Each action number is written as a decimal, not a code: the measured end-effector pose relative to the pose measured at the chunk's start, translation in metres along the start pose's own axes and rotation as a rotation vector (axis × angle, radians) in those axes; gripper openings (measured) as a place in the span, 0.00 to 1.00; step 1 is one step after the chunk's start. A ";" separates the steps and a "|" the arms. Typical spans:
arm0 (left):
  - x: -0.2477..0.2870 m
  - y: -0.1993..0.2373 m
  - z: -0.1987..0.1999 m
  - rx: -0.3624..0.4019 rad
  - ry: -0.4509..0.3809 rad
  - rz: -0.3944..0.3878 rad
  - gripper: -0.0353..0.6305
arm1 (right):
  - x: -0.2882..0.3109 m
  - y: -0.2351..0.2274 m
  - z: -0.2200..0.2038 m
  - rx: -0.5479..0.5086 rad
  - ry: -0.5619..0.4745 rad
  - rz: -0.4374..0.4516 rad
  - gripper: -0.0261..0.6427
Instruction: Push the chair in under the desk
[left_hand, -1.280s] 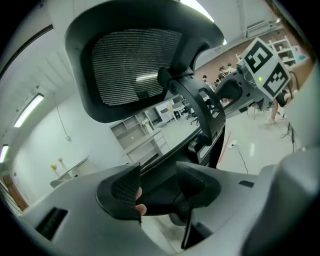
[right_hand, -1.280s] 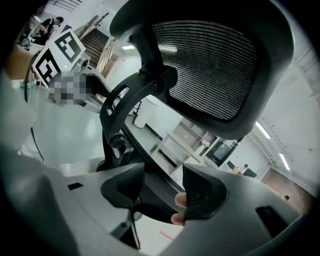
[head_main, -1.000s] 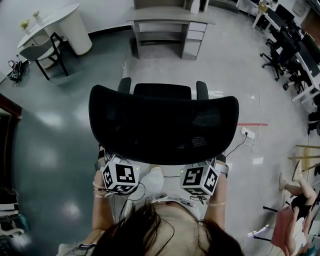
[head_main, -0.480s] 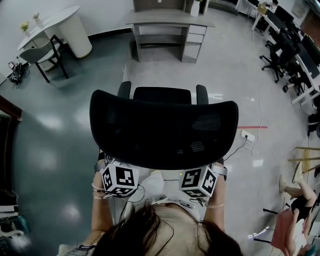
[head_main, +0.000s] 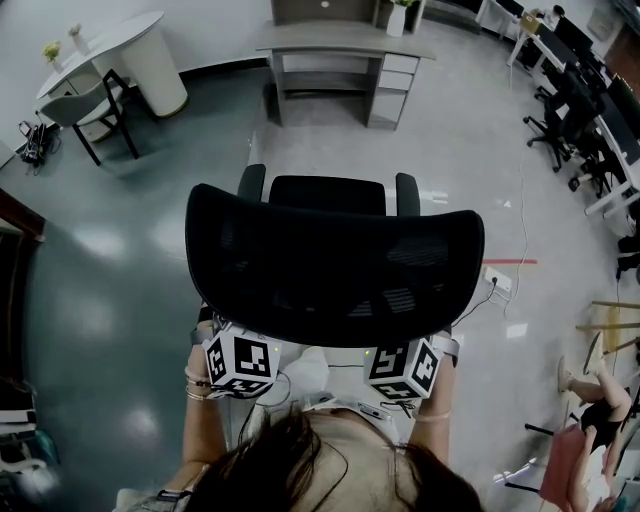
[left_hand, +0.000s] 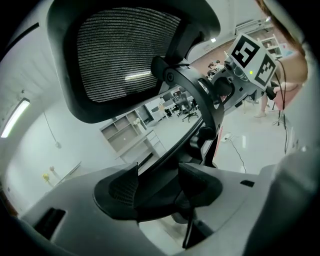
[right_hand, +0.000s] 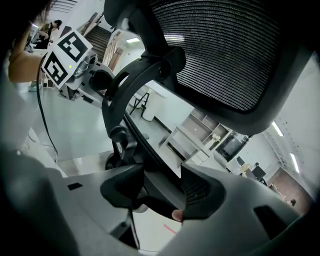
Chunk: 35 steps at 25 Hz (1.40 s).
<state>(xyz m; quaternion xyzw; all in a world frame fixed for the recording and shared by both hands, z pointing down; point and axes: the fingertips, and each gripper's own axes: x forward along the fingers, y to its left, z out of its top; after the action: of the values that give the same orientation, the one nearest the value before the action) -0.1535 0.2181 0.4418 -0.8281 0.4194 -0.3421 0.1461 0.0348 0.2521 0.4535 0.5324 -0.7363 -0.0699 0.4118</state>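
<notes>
From my head the room is bright, evenly lit from overhead, with soft glare patches on the glossy grey-green floor (head_main: 90, 300); lines bow toward the edges. In both gripper views the corners fall black, a long white ceiling strip light (left_hand: 14, 117) flares, the black mesh office chair (left_hand: 125, 55) stands backlit, and my left tongs (left_hand: 159, 184) and right tongs (right_hand: 162, 189) blur near the lens.

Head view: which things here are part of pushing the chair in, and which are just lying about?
In the job: office chair, clamped at its back by left gripper and right gripper; grey desk ahead.
Just around: round table, small chair beside it, power strip on the floor.
</notes>
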 end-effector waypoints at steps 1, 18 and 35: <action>0.002 0.002 0.000 0.002 0.001 -0.001 0.41 | 0.003 -0.001 0.001 -0.001 0.004 0.003 0.39; 0.036 0.030 0.005 0.012 -0.037 -0.014 0.41 | 0.040 -0.022 0.013 0.027 0.078 -0.010 0.39; 0.071 0.059 0.008 0.012 -0.071 -0.007 0.41 | 0.077 -0.042 0.035 0.031 0.097 0.010 0.39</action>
<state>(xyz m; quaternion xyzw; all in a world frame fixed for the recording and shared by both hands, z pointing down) -0.1536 0.1254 0.4368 -0.8402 0.4090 -0.3156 0.1648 0.0341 0.1582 0.4487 0.5378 -0.7191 -0.0307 0.4390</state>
